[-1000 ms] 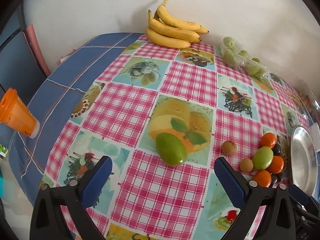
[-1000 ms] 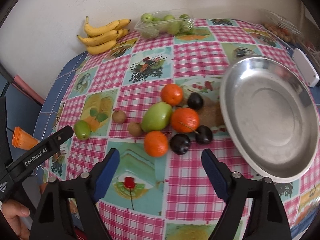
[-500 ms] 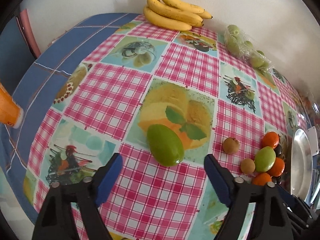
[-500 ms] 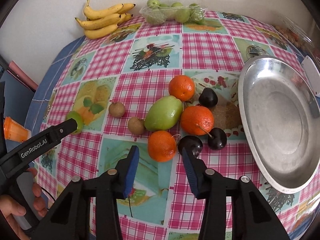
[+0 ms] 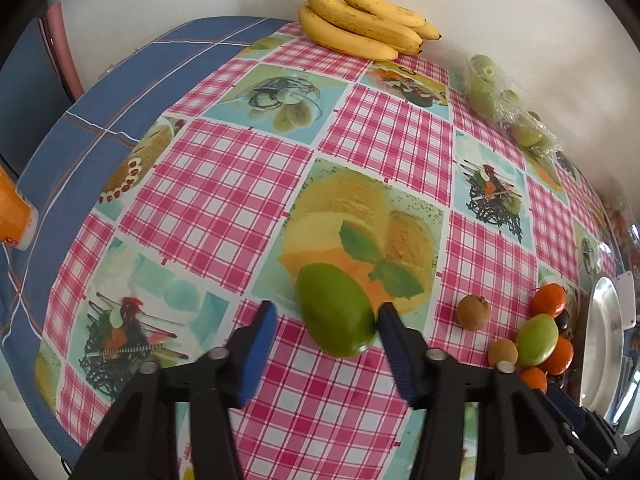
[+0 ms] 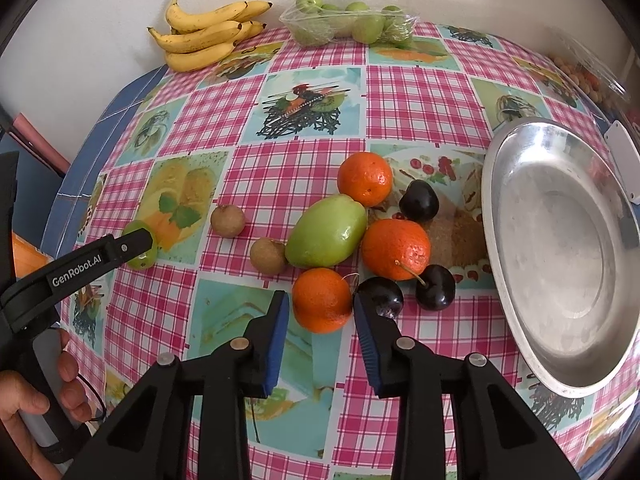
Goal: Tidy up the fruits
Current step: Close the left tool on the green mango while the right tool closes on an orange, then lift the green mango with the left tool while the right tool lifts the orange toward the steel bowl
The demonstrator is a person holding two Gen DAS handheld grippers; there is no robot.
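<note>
My left gripper (image 5: 326, 314) is open around a green mango (image 5: 336, 310) lying alone on the checked tablecloth; its right finger (image 5: 394, 334) is close to the fruit, the left one stands apart. My right gripper (image 6: 320, 306) is open with its blue pads on either side of the nearest orange (image 6: 322, 300), not clearly pressing it. Beside that orange lie a larger green mango (image 6: 326, 231), two more oranges (image 6: 396, 249), dark plums (image 6: 379, 291) and two small brown fruits (image 6: 267, 255). An empty steel plate (image 6: 560, 248) sits to the right.
A bunch of bananas (image 6: 208, 36) and a plastic bag of green fruits (image 6: 352, 24) lie at the back by the wall. A clear box of small fruits (image 6: 580, 76) is at the far right. An orange cup (image 5: 12, 216) stands off the table's left edge.
Both grippers moved forward and down to the fruit. The left jaws narrowed around the lone green mango; the right jaws narrowed around the nearest orange.
</note>
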